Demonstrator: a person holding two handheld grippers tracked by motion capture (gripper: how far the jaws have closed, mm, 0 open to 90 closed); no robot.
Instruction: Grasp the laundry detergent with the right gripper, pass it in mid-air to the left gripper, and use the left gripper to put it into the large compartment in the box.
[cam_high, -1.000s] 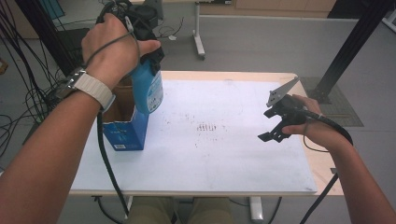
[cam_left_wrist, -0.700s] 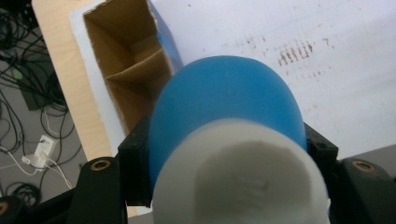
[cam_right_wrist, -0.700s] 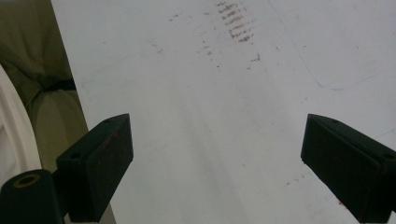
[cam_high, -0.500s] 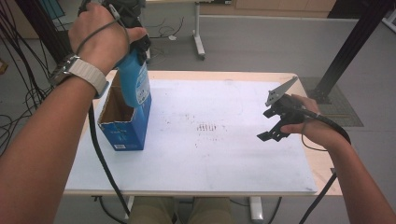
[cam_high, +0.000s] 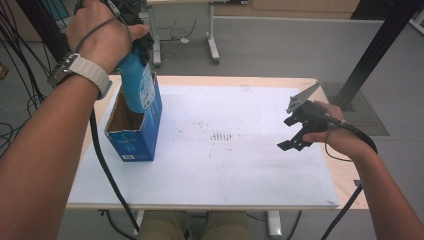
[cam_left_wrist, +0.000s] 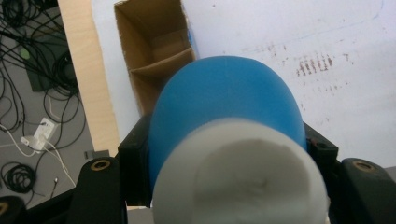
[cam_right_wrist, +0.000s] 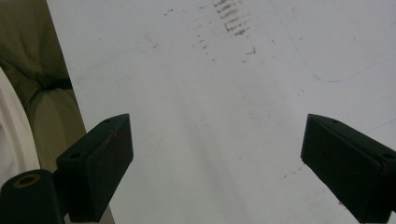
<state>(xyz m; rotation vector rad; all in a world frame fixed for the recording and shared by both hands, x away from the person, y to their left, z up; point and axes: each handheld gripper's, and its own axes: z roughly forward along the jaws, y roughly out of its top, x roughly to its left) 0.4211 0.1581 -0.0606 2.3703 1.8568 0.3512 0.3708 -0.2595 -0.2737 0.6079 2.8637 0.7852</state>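
A white sheet covers the wooden table (cam_high: 345, 175). The left gripper (cam_high: 131, 37), raised at the far left edge, clamps a blue plastic bottle with a white cap (cam_high: 137, 87) above the open blue cardboard box (cam_high: 135, 135), seemingly its base just inside; seating it remains. The right gripper (cam_high: 295, 131) hovers idle, jaws spread.

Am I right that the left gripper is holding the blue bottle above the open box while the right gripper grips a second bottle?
Not quite. The left gripper does hold the blue bottle above the open box, but the right gripper holds nothing: the right gripper view shows its jaws wide apart over the bare white table.
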